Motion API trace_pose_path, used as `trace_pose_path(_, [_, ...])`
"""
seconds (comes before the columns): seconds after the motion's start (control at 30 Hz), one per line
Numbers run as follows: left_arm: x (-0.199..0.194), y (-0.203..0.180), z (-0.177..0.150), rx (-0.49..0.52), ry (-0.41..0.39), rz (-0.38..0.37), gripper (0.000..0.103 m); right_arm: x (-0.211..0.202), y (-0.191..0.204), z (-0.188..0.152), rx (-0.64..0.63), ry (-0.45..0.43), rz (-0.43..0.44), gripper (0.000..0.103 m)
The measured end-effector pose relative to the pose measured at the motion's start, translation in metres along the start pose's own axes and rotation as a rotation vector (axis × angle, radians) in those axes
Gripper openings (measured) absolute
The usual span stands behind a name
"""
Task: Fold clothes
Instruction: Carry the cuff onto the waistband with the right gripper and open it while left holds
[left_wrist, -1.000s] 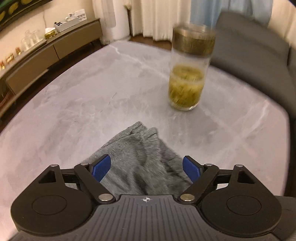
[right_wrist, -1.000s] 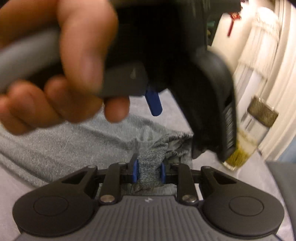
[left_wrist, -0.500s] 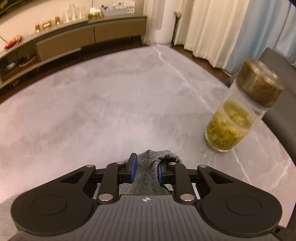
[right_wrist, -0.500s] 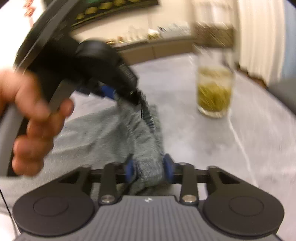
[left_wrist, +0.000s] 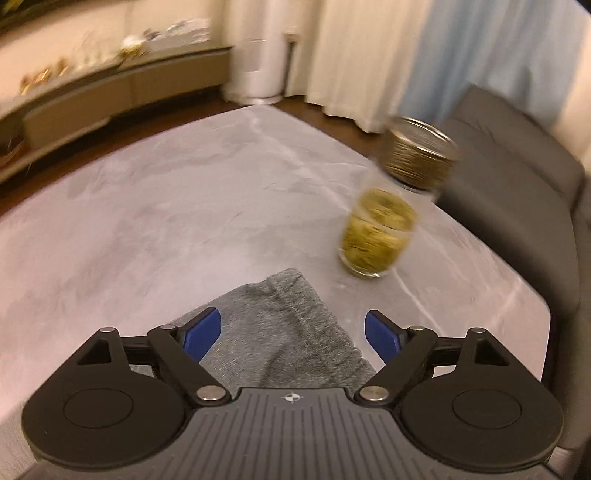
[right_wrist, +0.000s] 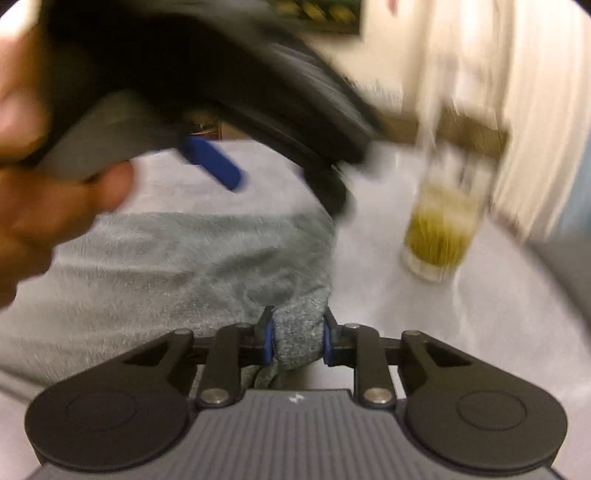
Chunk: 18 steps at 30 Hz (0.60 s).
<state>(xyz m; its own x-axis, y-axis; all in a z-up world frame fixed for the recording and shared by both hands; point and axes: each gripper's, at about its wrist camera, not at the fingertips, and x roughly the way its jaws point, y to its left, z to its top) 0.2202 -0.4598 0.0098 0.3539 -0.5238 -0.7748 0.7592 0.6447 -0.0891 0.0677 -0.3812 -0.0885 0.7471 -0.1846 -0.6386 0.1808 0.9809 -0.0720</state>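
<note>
A grey knitted garment (left_wrist: 284, 328) lies on the pale marble table (left_wrist: 166, 206). In the left wrist view my left gripper (left_wrist: 293, 332) stands open just above a corner of the cloth, its blue pads apart on either side of it. In the right wrist view my right gripper (right_wrist: 297, 338) is shut on a bunched edge of the grey garment (right_wrist: 177, 262). The left gripper (right_wrist: 218, 162), held by a hand (right_wrist: 48, 206), hovers over the cloth there, blurred by motion.
A glass jar with a gold lid and yellow-green contents (left_wrist: 384, 229) stands on the table to the right of the cloth, also the glass jar (right_wrist: 443, 225) in the right wrist view. A dark grey sofa (left_wrist: 517, 192) borders the table's right edge. A low cabinet (left_wrist: 110, 88) runs behind.
My left gripper, shut on the cloth half a second ago, has opened and let it go; the cloth corner now lies flat. My right gripper keeps its hold on the edge.
</note>
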Motion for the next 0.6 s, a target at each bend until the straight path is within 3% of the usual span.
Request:
trace_pose_path(0.2, [0.032,-0.016,-0.010,0.136,0.124,0.029,0.087,-0.017,0.047,-0.007,-0.290,-0.123,-0.121,0.021])
trace_pose_path(0.23, [0.038,-0.015,-0.011,0.145,0.140,0.043,0.083,-0.018,0.051,-0.008,-0.310,-0.129,-0.118,0.021])
trace_pose_path(0.27, [0.045,-0.014,-0.013,0.152,0.156,0.057,0.071,-0.019,0.055,-0.010,-0.329,-0.134,-0.116,0.021])
trace_pose_path(0.4, [0.056,0.000,-0.014,0.088,0.173,0.063,0.070,-0.018,0.055,-0.010,-0.322,-0.124,-0.100,0.025])
trace_pose_path(0.43, [0.056,0.004,-0.012,0.063,0.165,0.074,0.070,-0.017,0.047,-0.008,-0.277,-0.110,-0.083,0.028])
trace_pose_path(0.5, [0.053,0.014,-0.008,0.010,0.145,0.102,0.071,-0.017,0.026,-0.003,-0.151,-0.089,-0.044,0.052])
trace_pose_path(0.53, [0.052,0.019,-0.006,-0.016,0.134,0.116,0.071,-0.017,0.013,-0.001,-0.078,-0.084,-0.022,0.072])
trace_pose_path(0.6, [0.048,0.030,-0.004,-0.084,0.105,0.101,0.070,-0.015,-0.013,0.001,0.057,-0.078,0.016,0.078])
